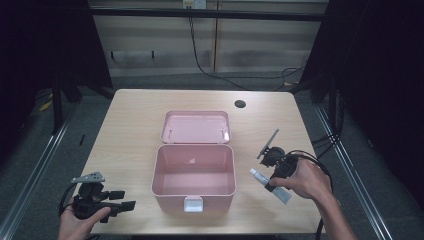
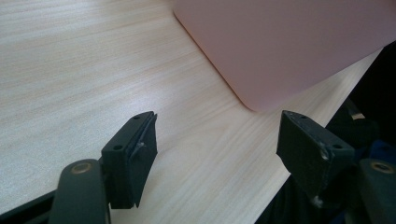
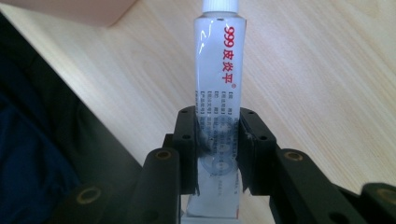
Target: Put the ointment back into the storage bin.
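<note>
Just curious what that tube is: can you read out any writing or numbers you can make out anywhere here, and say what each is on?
"999皮炎平", red, runs lengthwise along the tube held in the right gripper.
Small dark print lower on the tube: too small and blurred to read.
Pink box: no writing visible.

A pale wooden table carries an open pink box, lid laid back.

Bare table is left all round the pink box — its top stands unblocked, the lid folded back behind it.
</note>
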Demonstrator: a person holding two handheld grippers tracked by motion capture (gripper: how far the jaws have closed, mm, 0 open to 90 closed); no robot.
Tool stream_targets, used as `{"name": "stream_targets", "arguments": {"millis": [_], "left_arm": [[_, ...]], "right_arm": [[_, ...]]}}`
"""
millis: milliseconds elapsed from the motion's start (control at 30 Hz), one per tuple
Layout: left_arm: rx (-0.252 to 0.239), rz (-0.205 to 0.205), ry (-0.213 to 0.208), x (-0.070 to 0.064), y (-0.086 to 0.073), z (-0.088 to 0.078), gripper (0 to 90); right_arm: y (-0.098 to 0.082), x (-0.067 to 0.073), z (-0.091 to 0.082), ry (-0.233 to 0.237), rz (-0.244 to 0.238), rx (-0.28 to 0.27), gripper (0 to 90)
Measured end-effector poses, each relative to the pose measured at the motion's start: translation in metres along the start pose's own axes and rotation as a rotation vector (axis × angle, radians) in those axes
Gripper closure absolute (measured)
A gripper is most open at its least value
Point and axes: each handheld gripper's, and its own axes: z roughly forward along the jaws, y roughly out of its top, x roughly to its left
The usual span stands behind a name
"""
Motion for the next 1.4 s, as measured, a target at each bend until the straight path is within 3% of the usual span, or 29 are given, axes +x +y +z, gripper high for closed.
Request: {"name": "stream_targets", "arguments": {"millis": [67, 367, 633, 700, 800, 833, 1033, 1400], "left_arm": [[0.0, 0.0, 0.0, 0.0, 0.0, 0.0, 28.6], [-0.001, -0.001, -0.001, 0.0, 0.0, 0.0, 28.7], [-0.004, -0.005, 0.003, 0.0, 0.0, 0.001, 28.6], [-0.004, -0.005, 0.003, 0.0, 0.0, 0.001, 28.6], [-0.005, -0.005, 0.003, 0.0, 0.0, 0.001, 28.6], [-0.005, -0.008, 0.002, -0.001, 0.0, 0.001, 28.6], [-0.005, -0.005, 0.002, 0.0, 0.0, 0.001, 28.6], [-0.003, -0.001, 0.003, 0.0, 0.0, 0.0, 28.6]], "right_arm": [[0.0, 0.001, -0.004, -0.019, -0.039, 0.01, 71.5], [0.001, 0.01, -0.023, -0.033, -0.073, 0.018, 71.5], [0.004, 0.014, -0.032, -0.021, -0.129, 0.015, 71.4], [0.005, 0.017, -0.036, -0.005, -0.164, 0.012, 71.4], [0.007, 0.019, -0.04, 0.01, -0.175, 0.017, 71.5], [0.007, 0.021, -0.043, 0.031, -0.182, -0.006, 71.5], [0.009, 0.023, -0.053, 0.027, -0.208, -0.006, 71.4], [0.023, 0.038, -0.073, 0.02, -0.318, -0.033, 71.4]]}}
